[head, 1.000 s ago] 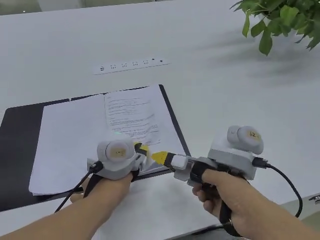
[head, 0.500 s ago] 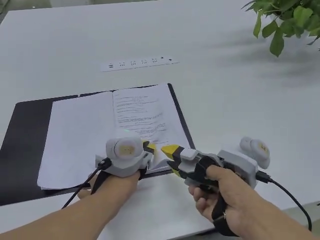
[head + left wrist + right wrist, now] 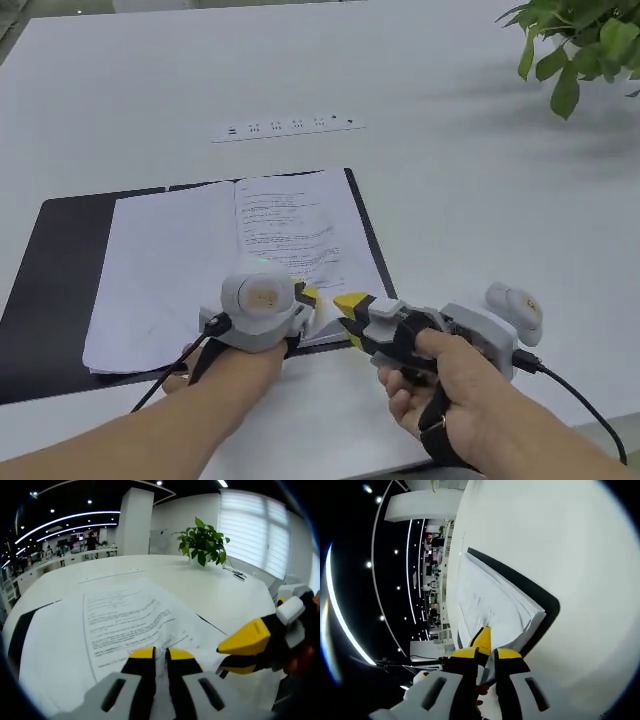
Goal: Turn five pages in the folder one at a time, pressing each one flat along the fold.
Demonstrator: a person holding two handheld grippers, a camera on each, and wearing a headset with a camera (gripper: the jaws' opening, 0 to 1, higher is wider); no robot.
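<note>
Black and lying open, the one folder sat flat on the near left part of the table. It showed two leaves: a blank page on the left and a printed page on the right, stacked on further sheets. White tabletop stretched away on all sides, smooth and pale. One socket strip was set into it just beyond the folder's far edge, and one leafy plant stood at the far right corner. The left gripper view showed an open office around the table, with a white pillar, curved ceiling light strips and window blinds behind the plant.

Two grippers were at work, one in each hand. The left gripper had its tips over the near edge of the printed page, jaws drawn together with only a slit between them; whether paper sat in that slit could not be told. The right gripper lay on its side just beside the folder's near right corner, pointing left toward the other gripper, its yellow jaws close together and gripping nothing that could be seen.
</note>
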